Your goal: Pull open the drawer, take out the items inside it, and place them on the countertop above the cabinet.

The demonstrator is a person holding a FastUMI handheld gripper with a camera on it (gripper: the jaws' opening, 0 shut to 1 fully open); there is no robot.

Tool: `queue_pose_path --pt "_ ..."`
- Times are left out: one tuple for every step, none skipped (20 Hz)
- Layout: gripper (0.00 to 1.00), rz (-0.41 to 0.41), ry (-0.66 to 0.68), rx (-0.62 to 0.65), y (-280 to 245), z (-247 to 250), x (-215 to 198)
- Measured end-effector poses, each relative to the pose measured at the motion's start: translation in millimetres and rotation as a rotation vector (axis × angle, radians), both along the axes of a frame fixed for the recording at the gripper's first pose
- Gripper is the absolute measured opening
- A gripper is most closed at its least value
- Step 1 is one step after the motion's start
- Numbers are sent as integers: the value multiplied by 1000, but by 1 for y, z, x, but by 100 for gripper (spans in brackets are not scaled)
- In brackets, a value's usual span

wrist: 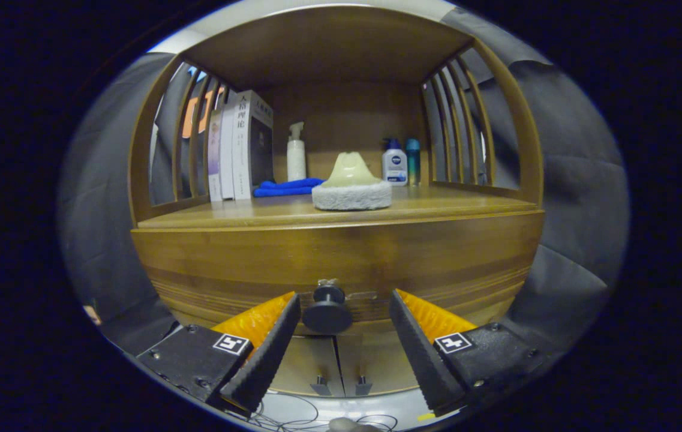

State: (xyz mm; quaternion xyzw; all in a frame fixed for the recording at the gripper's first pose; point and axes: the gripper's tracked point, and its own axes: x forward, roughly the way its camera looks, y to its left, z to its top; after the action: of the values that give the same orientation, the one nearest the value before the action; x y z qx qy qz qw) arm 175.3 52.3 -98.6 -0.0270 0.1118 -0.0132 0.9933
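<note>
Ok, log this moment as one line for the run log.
stage: reaching for drawer | gripper: open, fingers either side of drawer knob, not pressing | drawer: closed | countertop: scrub pad, blue cloth

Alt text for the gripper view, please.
The gripper has its fingers open around the black drawer knob of a shut wooden cabinet. On the countertop above sit a scrubbing pad, books, blue cloth and bottles.
</note>
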Motion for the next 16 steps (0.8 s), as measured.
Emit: queue_pose_path --pt "98 -2 -4 -9 -4 5 -14" --pt "98 -1 -14 -8 -9 11 -32" --pt "98 1 -24 -2 -12 20 -50" --pt "98 -2 -42 7 -17 29 -69" --pt "98 -2 -64 18 -22 41 -88" --pt "98 -10 -85 30 -27 52 -105" --pt "97 -14 -110 40 -32 64 -122" --pt "98 -24 -132 40 -38 74 -139" --pt "97 -28 -156 38 -44 83 -154" --pt "97 -35 -172 32 -50 87 -169" --pt "97 -40 -182 23 -55 93 -182" --pt "97 -46 -189 20 -59 97 -198" --pt "97 -43 -194 23 -59 101 -210" --pt "97 -36 -204 25 -59 105 -221" --pt "97 -31 -208 21 -59 108 -231" --pt "97 -24 -205 15 -58 108 -241"
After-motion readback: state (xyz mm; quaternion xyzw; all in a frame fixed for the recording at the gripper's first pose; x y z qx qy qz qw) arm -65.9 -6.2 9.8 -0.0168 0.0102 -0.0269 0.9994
